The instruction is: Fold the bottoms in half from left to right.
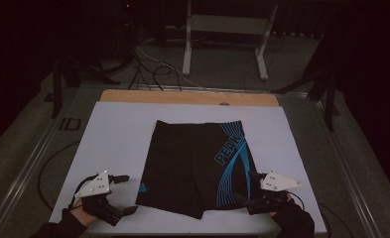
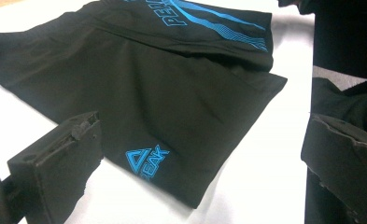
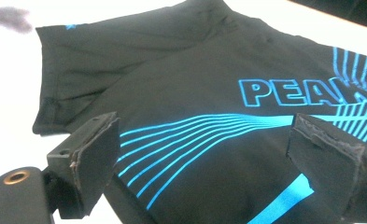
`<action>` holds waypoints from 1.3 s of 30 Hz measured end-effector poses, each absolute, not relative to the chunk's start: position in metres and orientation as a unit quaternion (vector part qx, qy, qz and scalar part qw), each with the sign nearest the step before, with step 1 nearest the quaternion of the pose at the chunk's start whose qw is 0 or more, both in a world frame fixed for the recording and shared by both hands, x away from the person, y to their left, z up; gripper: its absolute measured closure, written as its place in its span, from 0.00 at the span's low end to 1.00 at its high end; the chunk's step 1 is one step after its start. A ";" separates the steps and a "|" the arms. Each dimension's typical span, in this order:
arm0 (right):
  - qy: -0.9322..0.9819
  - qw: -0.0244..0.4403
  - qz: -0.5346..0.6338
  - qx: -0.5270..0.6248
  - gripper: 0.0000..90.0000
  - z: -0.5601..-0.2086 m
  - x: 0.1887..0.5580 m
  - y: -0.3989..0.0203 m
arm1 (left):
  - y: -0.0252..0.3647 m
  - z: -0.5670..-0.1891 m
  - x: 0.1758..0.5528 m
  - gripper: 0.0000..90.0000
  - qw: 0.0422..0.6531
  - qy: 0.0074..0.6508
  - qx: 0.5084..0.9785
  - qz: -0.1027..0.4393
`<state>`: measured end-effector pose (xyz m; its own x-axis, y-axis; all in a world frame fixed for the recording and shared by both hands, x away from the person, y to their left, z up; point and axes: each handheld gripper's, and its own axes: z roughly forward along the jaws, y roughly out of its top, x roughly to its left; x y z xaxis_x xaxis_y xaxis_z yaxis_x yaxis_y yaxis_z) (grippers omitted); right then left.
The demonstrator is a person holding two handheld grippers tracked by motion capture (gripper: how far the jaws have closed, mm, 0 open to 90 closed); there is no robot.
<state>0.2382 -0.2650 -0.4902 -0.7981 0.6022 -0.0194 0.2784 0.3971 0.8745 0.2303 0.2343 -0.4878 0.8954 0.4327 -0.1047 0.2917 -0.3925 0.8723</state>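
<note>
Now, line by line:

Work surface: a white sheet [image 1: 118, 134] covers the wooden table [image 1: 182, 96], whose bare far edge shows beyond both tongs.

Garment: black stretch-fabric shorts with blue line print and blue lettering [image 1: 195, 161] lie flat on the white sheet, between the two tongs, waistband at the far end and leg hems toward the person.

Left tongs: the left gripper [image 1: 128, 194], with its grey three-cornered plate on top, sits just beside the near left hem corner of the shorts. Its jaws stand apart with nothing between them. In the left gripper view [image 2: 195, 163] the hem corner with the small blue triangle logo [image 2: 146, 161] lies just ahead of the gap, on the sheet.

Right tongs: the right gripper [image 1: 246, 191] is at the near right leg of the shorts. Its jaws are spread wide, and in the right gripper view [image 3: 204, 154] the blue curved lines lie between and below them. Whether the pads touch the cloth is hard to say; they appear to hover just over it without pinching.

Hands: dark-sleeved hands hold both tongs at the near edge of the sheet.

Beyond the table: a white metal frame [image 1: 227, 34] and loose cables [image 1: 153, 67] are on the floor, well away from both tongs.
</note>
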 end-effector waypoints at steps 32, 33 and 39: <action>0.841 0.152 0.443 0.271 0.11 -0.480 0.235 -0.253 | 0.219 -0.484 0.229 0.00 0.507 0.188 0.839 0.051; 0.841 0.153 0.441 0.273 0.11 -0.479 0.234 -0.252 | 0.219 -0.484 0.228 0.00 0.509 0.188 0.839 0.050; 0.839 0.152 0.444 0.275 0.11 -0.472 0.233 -0.249 | 0.217 -0.480 0.227 0.00 0.511 0.183 0.838 0.050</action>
